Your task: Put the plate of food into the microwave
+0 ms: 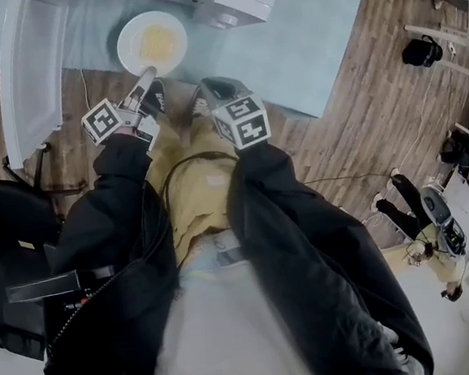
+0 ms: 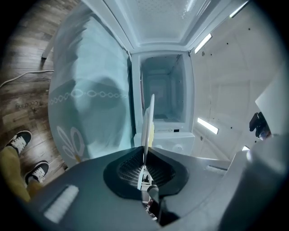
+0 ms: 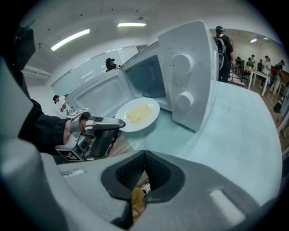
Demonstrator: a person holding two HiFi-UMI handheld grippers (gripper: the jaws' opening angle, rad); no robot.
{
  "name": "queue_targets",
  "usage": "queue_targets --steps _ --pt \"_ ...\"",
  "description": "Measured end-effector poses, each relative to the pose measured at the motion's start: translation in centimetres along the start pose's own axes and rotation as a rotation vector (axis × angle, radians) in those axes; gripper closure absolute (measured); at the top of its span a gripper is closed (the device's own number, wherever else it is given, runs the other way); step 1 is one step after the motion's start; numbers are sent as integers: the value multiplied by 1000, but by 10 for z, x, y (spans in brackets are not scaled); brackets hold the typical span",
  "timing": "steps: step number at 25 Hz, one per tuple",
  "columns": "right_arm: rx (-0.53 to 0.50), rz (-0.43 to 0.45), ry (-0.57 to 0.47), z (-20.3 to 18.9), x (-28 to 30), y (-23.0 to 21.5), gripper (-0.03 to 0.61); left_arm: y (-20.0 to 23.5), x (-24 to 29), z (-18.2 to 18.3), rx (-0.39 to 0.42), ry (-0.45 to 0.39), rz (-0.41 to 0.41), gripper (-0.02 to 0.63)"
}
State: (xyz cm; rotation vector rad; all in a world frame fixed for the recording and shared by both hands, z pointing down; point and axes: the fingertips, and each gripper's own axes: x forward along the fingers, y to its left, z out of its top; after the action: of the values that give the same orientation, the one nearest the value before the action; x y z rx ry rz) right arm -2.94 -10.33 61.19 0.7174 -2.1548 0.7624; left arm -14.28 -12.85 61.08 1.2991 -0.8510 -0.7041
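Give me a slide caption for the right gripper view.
The left claw grips the plate of food by its rim, before the open microwave.

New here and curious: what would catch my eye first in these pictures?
A white plate of yellow food, pinched at its rim by the left tool, is held before the open white microwave. The microwave stands on a pale blue table, its door wide open.

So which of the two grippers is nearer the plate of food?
Left. The left gripper grips the plate by its rim; the right gripper hangs apart beside it, shut on nothing.
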Motion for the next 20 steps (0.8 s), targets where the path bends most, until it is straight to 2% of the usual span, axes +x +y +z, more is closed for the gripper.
queue_targets --steps 11,20 --pt "53 -10 24 15 12 -20 578 -16 38 73 1 -110 -43 598" --pt "88 -24 24 18 14 -34 578 -26 69 121 12 -159 -80 592"
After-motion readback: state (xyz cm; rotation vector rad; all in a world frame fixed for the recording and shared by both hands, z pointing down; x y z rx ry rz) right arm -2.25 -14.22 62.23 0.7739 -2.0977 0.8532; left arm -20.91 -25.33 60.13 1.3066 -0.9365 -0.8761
